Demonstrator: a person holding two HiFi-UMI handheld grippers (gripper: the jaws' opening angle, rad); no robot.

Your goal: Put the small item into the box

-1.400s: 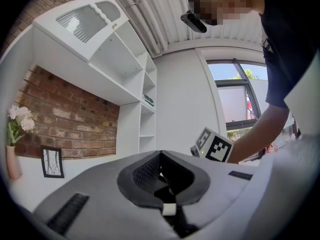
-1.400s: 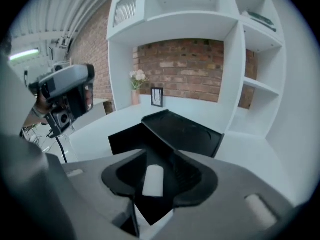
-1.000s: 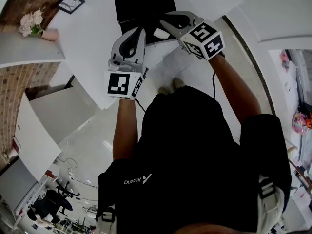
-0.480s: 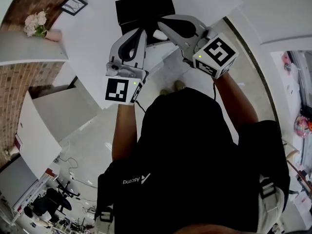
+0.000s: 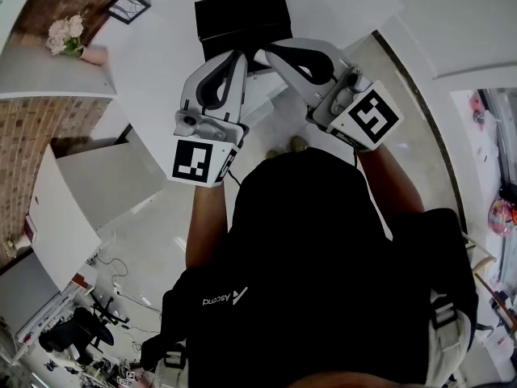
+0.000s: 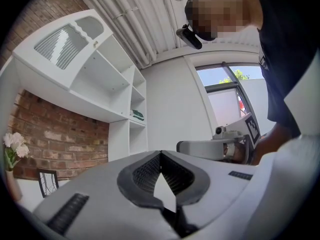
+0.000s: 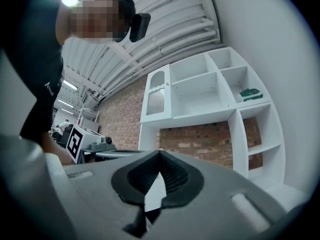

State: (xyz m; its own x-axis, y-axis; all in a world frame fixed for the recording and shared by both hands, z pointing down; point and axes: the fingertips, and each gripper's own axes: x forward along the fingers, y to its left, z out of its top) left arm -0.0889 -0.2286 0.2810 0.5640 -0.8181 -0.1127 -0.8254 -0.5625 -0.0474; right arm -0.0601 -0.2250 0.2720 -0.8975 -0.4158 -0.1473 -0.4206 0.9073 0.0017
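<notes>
At the far edge of the white tabletop (image 5: 161,63), seen from the head view, a black box (image 5: 241,14) lies flat, and both claws are raised side by side with their tips at its near edge: the left claw (image 5: 237,53) just beside the right claw (image 5: 270,49), the two tips close together but apart. No small item shows on the bare tabletop around them, and the box's dark top gives nothing away, so I cannot tell from here whether the item lies inside. In the left gripper view, the left claw (image 6: 160,153) is clenched tip to tip with only the empty hollow of the pads between, white shelves (image 6: 107,79) and a brick wall (image 6: 60,144) beyond. In the right gripper view, the right claw (image 7: 160,151) is likewise clenched on nothing, its tips met and bare. Neither claw carries anything, so the small item is either already in the box or somewhere out of sight; if it is not inside, the pick and the drop both remain.
</notes>
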